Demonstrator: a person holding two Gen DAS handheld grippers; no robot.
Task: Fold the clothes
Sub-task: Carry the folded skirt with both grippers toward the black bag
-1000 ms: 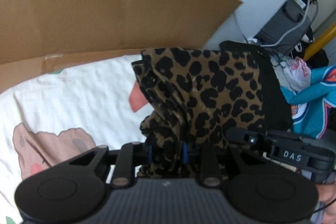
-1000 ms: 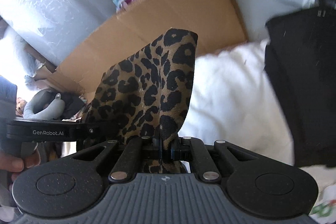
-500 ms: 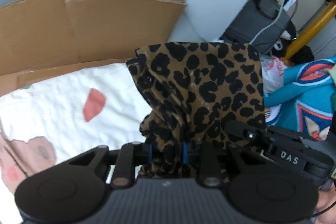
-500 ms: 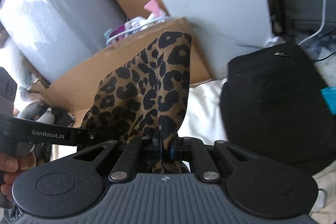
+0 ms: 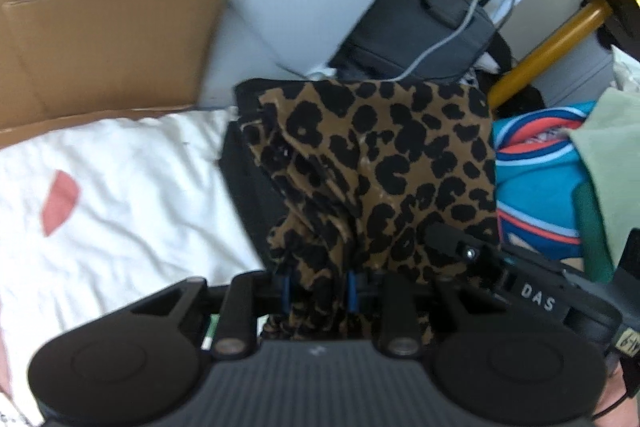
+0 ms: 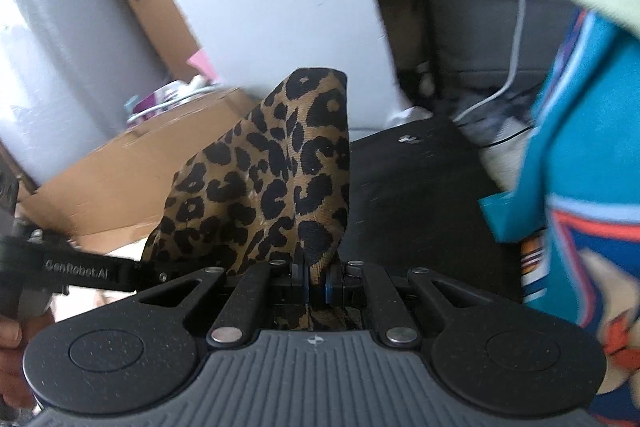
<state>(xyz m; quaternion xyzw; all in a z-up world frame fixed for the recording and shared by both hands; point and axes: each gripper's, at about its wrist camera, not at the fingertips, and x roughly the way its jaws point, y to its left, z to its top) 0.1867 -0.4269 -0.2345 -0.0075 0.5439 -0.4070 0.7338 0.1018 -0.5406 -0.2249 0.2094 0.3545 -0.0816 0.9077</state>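
Nearest the left wrist camera, the left gripper [image 5: 316, 285] has its two blue-edged fingers drawn in on a thick gathered bunch of the leopard-print garment [image 5: 384, 163], which fills the gap between them and spreads up and forward from the grip. Nearest the right wrist camera, the right gripper [image 6: 316, 281] is pinched almost completely closed on a thinner folded edge of the same leopard-print garment [image 6: 280, 179], whose cloth rises from the jaws into a rounded peak. The two tools hold the garment side by side: just right of the garment in the left view sits the other tool's dark body marked "DAS", and just left of the garment in the right view a dark arm marked "GenRobot.AI" reaches in. Directly beneath and behind the garment lies a black garment [image 6: 416, 195], showing along the leopard cloth's left edge in the left view. To the left of the garment spreads a white bedsheet [image 5: 132, 199] with a pink patch. To the garment's right is a teal garment with orange and white stripes [image 5: 536, 187]. Beyond the garment to the left stands a brown cardboard box [image 5: 108, 39]; beyond it to the right rests a dark grey bag [image 6: 480, 15] with a white cable [image 6: 518, 11] draped across it.
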